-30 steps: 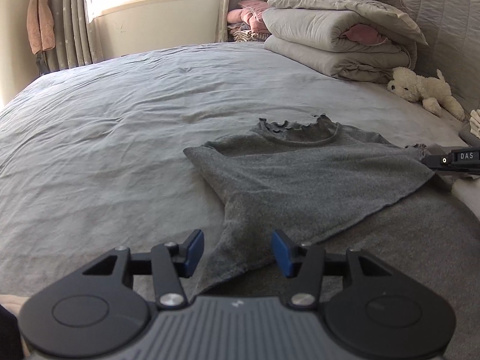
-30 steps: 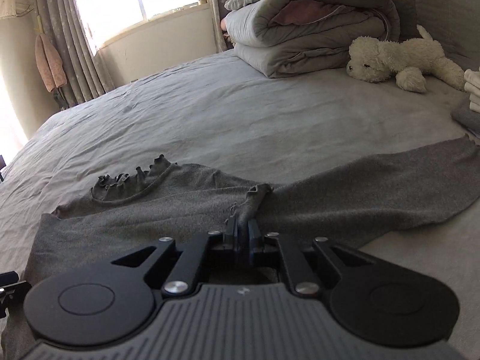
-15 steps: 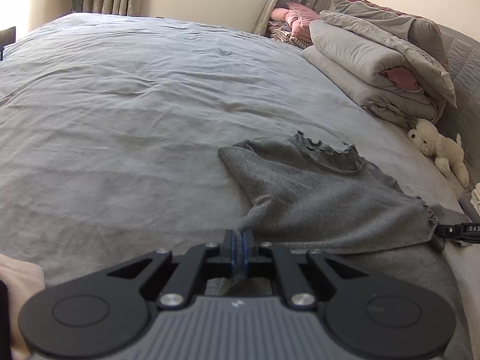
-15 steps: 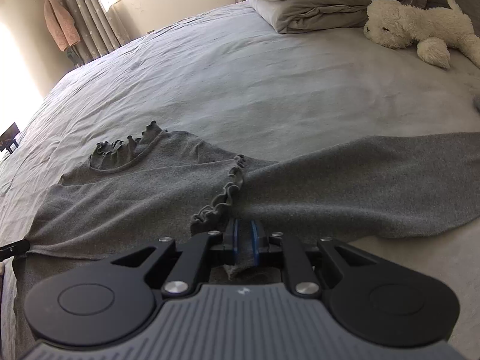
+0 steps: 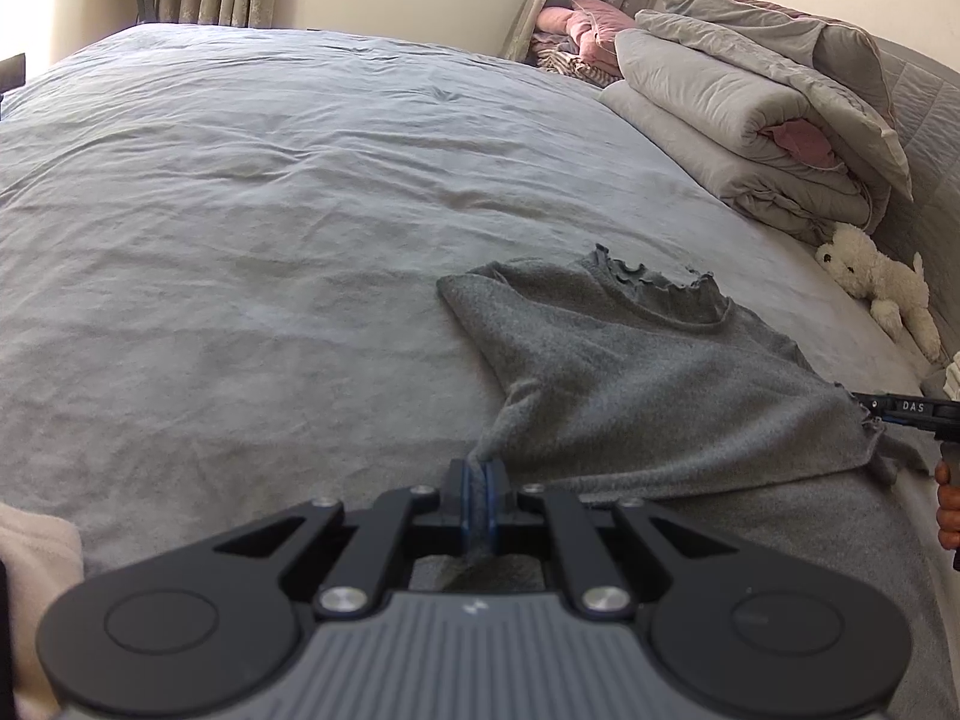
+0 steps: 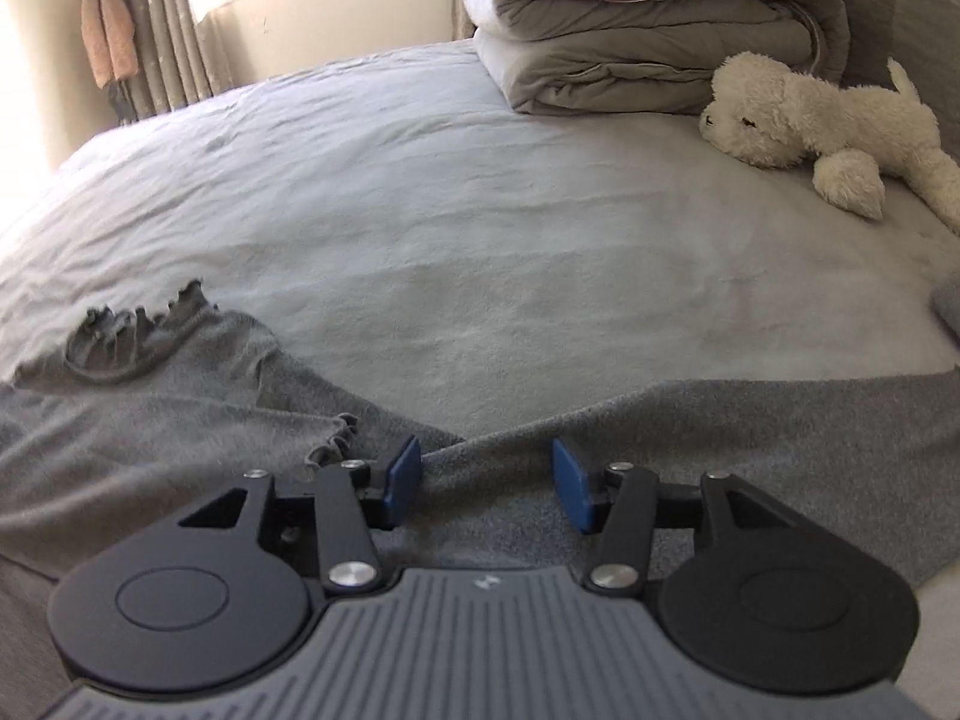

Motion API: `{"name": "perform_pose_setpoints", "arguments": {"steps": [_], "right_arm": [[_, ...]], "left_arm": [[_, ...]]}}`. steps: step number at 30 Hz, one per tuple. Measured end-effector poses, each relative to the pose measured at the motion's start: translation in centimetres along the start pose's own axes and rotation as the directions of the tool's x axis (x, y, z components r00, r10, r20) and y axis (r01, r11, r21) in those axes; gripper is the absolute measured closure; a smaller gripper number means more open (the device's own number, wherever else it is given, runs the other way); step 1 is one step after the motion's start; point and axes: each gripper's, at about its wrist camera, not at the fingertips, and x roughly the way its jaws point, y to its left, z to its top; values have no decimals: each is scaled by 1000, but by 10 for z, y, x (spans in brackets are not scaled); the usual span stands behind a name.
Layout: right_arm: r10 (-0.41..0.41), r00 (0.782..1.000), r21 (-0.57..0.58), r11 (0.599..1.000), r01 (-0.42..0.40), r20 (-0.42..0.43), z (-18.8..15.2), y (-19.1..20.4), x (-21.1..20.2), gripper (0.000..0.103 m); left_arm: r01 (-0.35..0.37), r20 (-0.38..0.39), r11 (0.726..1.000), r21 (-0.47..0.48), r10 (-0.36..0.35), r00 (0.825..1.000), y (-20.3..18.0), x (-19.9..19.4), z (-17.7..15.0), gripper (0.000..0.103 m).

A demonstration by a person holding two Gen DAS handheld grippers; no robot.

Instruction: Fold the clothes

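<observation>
A grey knit top [image 5: 630, 372] with a frilled neckline lies on the grey bed [image 5: 270, 210], its upper part folded over the lower. My left gripper [image 5: 478, 483] is shut on a pinched fold at the top's near left edge. The right gripper [image 5: 900, 407] shows at the far right edge of the left wrist view, beside the frilled sleeve cuff. In the right wrist view the grey top [image 6: 150, 420] spreads under my right gripper [image 6: 487, 483], whose jaws are opening; the blue pads stand apart over the cloth, and the ruffled cuff [image 6: 333, 441] lies loose to their left.
A stack of folded grey and pink duvets [image 5: 750, 114] sits at the head of the bed. A white plush dog [image 6: 822, 120] lies beside it. Curtains [image 6: 156, 24] and a window wall stand behind. A pale cloth [image 5: 30, 564] shows at the near left.
The left gripper closed on the top's left edge and stayed shut. The right gripper, which held the frilled cuff, has opened and let it drop onto the top.
</observation>
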Motion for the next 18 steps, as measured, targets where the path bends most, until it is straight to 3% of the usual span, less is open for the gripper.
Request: {"name": "perform_pose_setpoints", "arguments": {"steps": [2, 3, 6, 11, 14, 17, 18], "right_arm": [[-12, 1000, -129, 992, 13, 11, -3, 13, 1, 64], [-13, 1000, -179, 984, 15, 10, -3, 18, 1, 89], [-55, 998, -276, 960, 54, 5, -3, 32, 3, 98], [-145, 984, -238, 957, 166, 104, 6, 30, 0, 103], [-215, 958, -235, 938, 256, 187, 10, 31, -4, 103], [-140, 975, -182, 968, 171, 172, 14, 25, -5, 102], [-64, 987, -162, 983, 88, 146, 16, 22, -4, 89]], "left_arm": [[-4, 1, 1000, 9, 4, 1000, -1, 0, 0, 98], [-7, 1, 1000, 12, 7, 1000, -1, 1, 0, 98], [-16, 4, 1000, 19, 16, 1000, -2, 1, -1, 98], [-16, 11, 1000, 11, 16, 1000, -2, -1, -1, 98], [-23, 12, 999, 23, 22, 1000, -4, -1, -2, 97], [-30, 10, 999, 30, 29, 1000, -5, -1, -1, 92], [-32, 9, 999, 30, 32, 999, -4, -1, -1, 91]]}}
